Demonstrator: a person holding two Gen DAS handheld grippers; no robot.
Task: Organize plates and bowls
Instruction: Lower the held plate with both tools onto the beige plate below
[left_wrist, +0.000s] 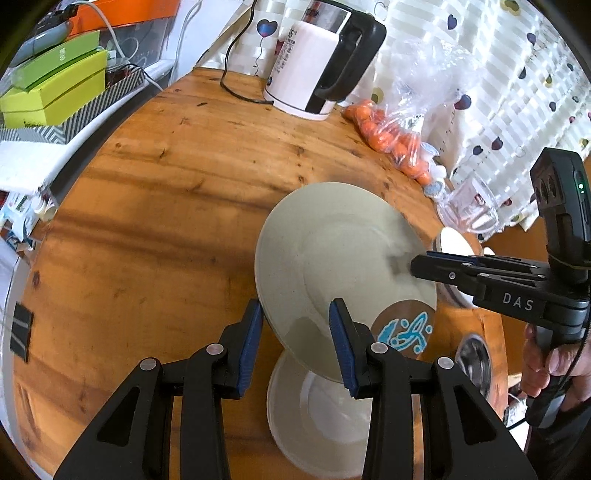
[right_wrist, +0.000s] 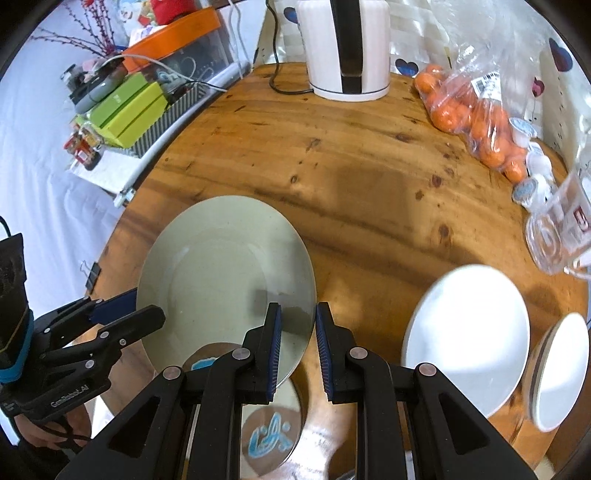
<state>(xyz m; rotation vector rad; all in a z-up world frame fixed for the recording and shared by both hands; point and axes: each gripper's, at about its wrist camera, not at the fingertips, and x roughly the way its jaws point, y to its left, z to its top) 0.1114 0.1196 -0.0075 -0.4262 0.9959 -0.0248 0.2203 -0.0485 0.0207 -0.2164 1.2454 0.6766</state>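
From my left wrist camera, the left gripper (left_wrist: 297, 341) is nearest to me, and its jaws stand open around the near edge of the grey-green plate (left_wrist: 332, 251). I cannot tell if the blue pads (left_wrist: 252, 343) touch the rim. This plate is tilted and lifted above the wooden tabletop (left_wrist: 166, 206). Under its near edge I see a second pale plate (left_wrist: 317, 417), which lies flat on the tabletop. Just to the right of it there is a dish with a blue drawing (left_wrist: 404, 332), partly hidden under the tilted plate.

From the right side, the right gripper (left_wrist: 415, 264) reaches to the far right rim of the same plate. In the right wrist camera its jaws (right_wrist: 297, 347) are open, with one pad over the plate (right_wrist: 225, 280) and the other pad beside the rim. The left gripper (right_wrist: 110, 312) appears there at the opposite edge of the plate. The dish with the blue drawing (right_wrist: 271, 435) lies below, between the right gripper's fingers.

To the right of me, a white plate (right_wrist: 469, 347) rests on the tabletop (right_wrist: 351, 177), and just beside it a white bowl (right_wrist: 561, 369) stands near the edge. Further away there is a glass mug (right_wrist: 557, 236), then a bag of small oranges (right_wrist: 469, 114). At the far end of the tabletop stands a white electric kettle (right_wrist: 349, 48) with a black handle. Green boxes (right_wrist: 125, 107) lie on a shelf to the left, apart from the tabletop.
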